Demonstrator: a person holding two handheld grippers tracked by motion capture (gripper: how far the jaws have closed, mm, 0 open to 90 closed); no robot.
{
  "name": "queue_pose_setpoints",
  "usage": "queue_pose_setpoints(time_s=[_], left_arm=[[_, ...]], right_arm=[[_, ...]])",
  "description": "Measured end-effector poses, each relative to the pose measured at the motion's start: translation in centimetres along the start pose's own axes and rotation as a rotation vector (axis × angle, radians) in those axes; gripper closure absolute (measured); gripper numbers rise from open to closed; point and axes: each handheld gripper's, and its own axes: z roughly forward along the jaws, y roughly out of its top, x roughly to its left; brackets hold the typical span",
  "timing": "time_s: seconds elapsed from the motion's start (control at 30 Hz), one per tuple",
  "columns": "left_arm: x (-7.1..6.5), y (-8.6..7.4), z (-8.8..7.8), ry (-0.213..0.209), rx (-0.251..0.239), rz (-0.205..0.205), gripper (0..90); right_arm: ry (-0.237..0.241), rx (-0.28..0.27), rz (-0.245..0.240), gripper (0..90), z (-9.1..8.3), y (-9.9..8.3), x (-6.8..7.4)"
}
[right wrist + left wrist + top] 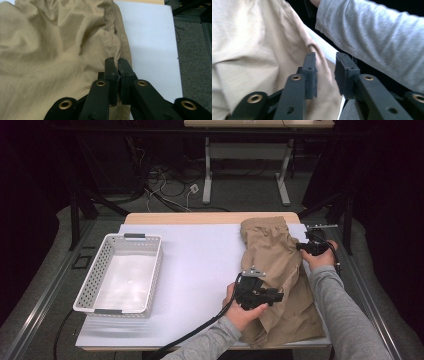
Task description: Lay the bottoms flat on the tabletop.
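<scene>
The tan shorts (277, 275) lie on the right half of the white table (200, 270), running from the upper middle of the high view down to the bottom right. The stretchy waistband is at the far end and the legs point at me.

My right gripper (117, 67) is squeezed tight on the side seam of the shorts. In the right gripper view the two black jaws meet near the middle of the frame with the folded edge of cloth pinched flat between them. In the high view that gripper (312, 247) sits at the right edge of the shorts.

My left gripper (325, 67) is partly open. In the left gripper view there is a clear gap between the jaws. A ridge of cloth runs up through that gap, but the pads do not press on it, so this gripper has hold of nothing. In the high view it (265, 296) rests over the lower middle of the shorts.

I think a few things could go wrong here. If I pull with the right gripper alone, the shorts may bunch up or slide off the right edge of the table, which is very close. If I shut the left jaws now, they may catch only a tiny bit of cloth and slip off.

The white basket (120, 272) sits empty, well apart on the left.
</scene>
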Motion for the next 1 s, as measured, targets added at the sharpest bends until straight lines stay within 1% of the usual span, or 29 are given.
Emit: queue_pose_setpoints(time_s=[0.07,0.1,0.17,0.2,0.27,0.3,0.33,0.37,0.4,0.43,0.47,0.5,0.53,0.57,0.6,0.67,0.73,0.8,0.83,0.93,1.0], left_arm=[[0.0,-0.2,-0.8,0.011,-0.024,0.001,61.0],[0.1,-0.3,-1.1,0.013,-0.035,0.005,58.5],[0.3,-0.5,-1.9,0.032,-0.054,0.017,56.6],[0.5,-0.7,-2.3,0.044,-0.058,0.022,55.7],[1.0,-1.2,-2.9,0.067,-0.069,0.021,54.5],[1.3,-1.4,-3.2,0.086,-0.066,0.023,53.7],[1.6,-1.7,-3.4,0.105,-0.065,0.019,53.0],[2.0,-2.0,-3.6,0.117,-0.064,0.010,53.0],[2.4,-2.2,-3.7,0.127,-0.064,-0.001,53.0],[2.9,-2.5,-3.8,0.140,-0.065,-0.009,52.9],[3.2,-2.7,-3.9,0.152,-0.062,-0.017,52.7],[3.6,-2.9,-4.0,0.159,-0.053,-0.024,52.5],[3.8,-3.1,-4.0,0.174,-0.052,-0.030,52.3],[4.1,-3.3,-4.0,0.189,-0.045,-0.025,52.0],[4.3,-3.5,-4.0,0.199,-0.037,-0.029,51.1],[5.0,-3.7,-3.9,0.198,-0.033,-0.048,50.4],[5.6,-3.9,-3.8,0.207,-0.026,-0.065,48.2],[6.1,-4.0,-3.6,0.208,-0.028,-0.074,46.2],[6.2,-4.0,-3.4,0.216,-0.029,-0.079,44.5],[6.6,-4.1,-2.7,0.228,-0.032,-0.063,41.0],[6.7,-4.1,-2.2,0.243,-0.033,-0.058,39.2]], right_arm=[[0.008,0.003,0.010,84.0,0.0,-0.3,-0.2],[0.014,-0.014,0.012,80.9,-0.2,-0.3,-0.3],[0.026,-0.037,0.013,76.5,-0.6,-0.3,-0.3],[0.032,-0.052,0.008,73.1,-0.9,-0.3,-0.2],[0.042,-0.083,0.006,61.5,-1.6,-0.3,-0.2],[0.059,-0.086,0.013,60.9,-1.9,-0.3,-0.1],[0.059,-0.075,0.002,59.7,-2.2,-0.4,0.0],[0.054,-0.076,-0.008,58.1,-2.6,-0.5,0.2],[0.064,-0.077,-0.019,56.5,-2.9,-0.7,0.3],[0.079,-0.074,-0.018,55.2,-3.1,-1.0,0.5],[0.084,-0.076,-0.030,55.1,-3.4,-1.2,0.7],[0.074,-0.081,-0.048,55.1,-3.5,-1.4,0.8],[0.069,-0.079,-0.064,54.7,-3.6,-1.6,1.0],[0.068,-0.074,-0.074,54.5,-3.6,-1.7,1.2],[0.063,-0.074,-0.084,54.4,-3.7,-1.8,1.3],[0.071,-0.079,-0.083,54.2,-3.8,-1.7,1.7],[0.079,-0.089,-0.081,53.8,-3.9,-1.6,2.1],[0.091,-0.092,-0.090,52.9,-3.9,-1.6,2.6],[0.096,-0.093,-0.097,52.5,-3.8,-1.5,2.8],[0.101,-0.089,-0.121,50.4,-3.6,-1.4,3.7],[0.111,-0.102,-0.133,49.6,-3.5,-1.2,4.3]])
